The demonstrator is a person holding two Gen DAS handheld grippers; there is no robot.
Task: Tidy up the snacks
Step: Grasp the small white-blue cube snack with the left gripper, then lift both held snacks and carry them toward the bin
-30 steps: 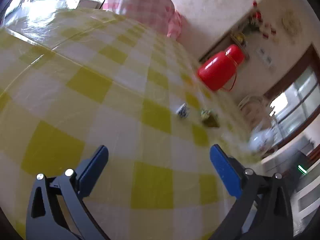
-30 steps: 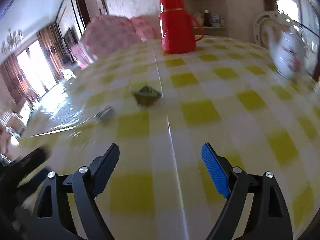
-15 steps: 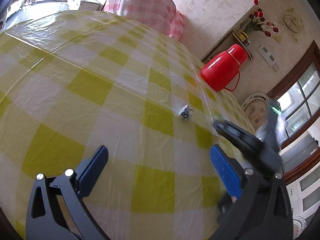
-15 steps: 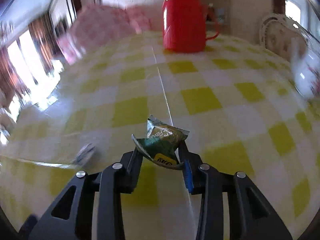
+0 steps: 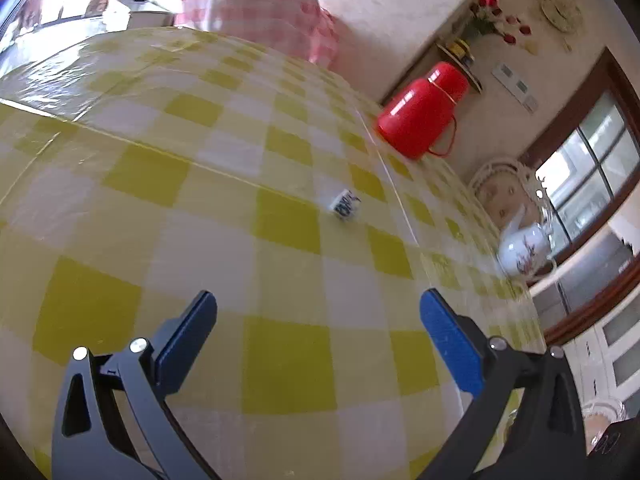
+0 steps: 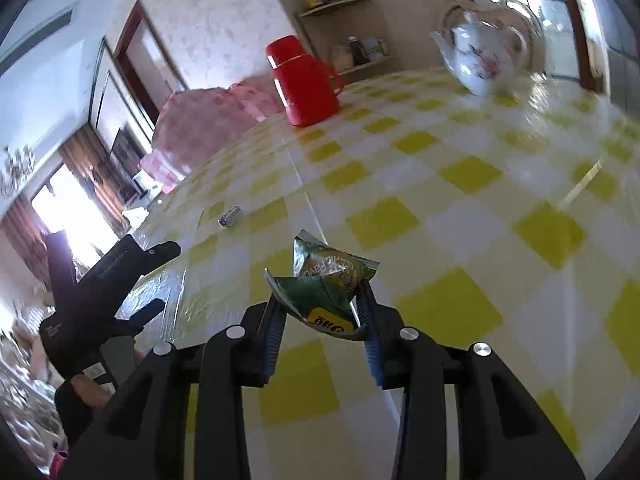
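My right gripper (image 6: 322,312) is shut on a green snack packet (image 6: 326,280) and holds it above the yellow-checked tablecloth (image 6: 460,208). A small blue-and-white wrapped snack (image 5: 346,209) lies on the cloth ahead of my left gripper (image 5: 318,320), which is open and empty. The same small snack shows in the right wrist view (image 6: 230,216), to the left of the packet. The left gripper also shows in the right wrist view (image 6: 108,280), at the left.
A red thermos jug (image 5: 420,114) stands at the far side of the table, also in the right wrist view (image 6: 306,80). A white floral teapot (image 5: 524,250) stands near the right edge. A pink checked cover (image 5: 260,12) sits at the back.
My right gripper closed on the green packet and lifted it off the cloth. It has left the left wrist view. The left gripper stayed open.
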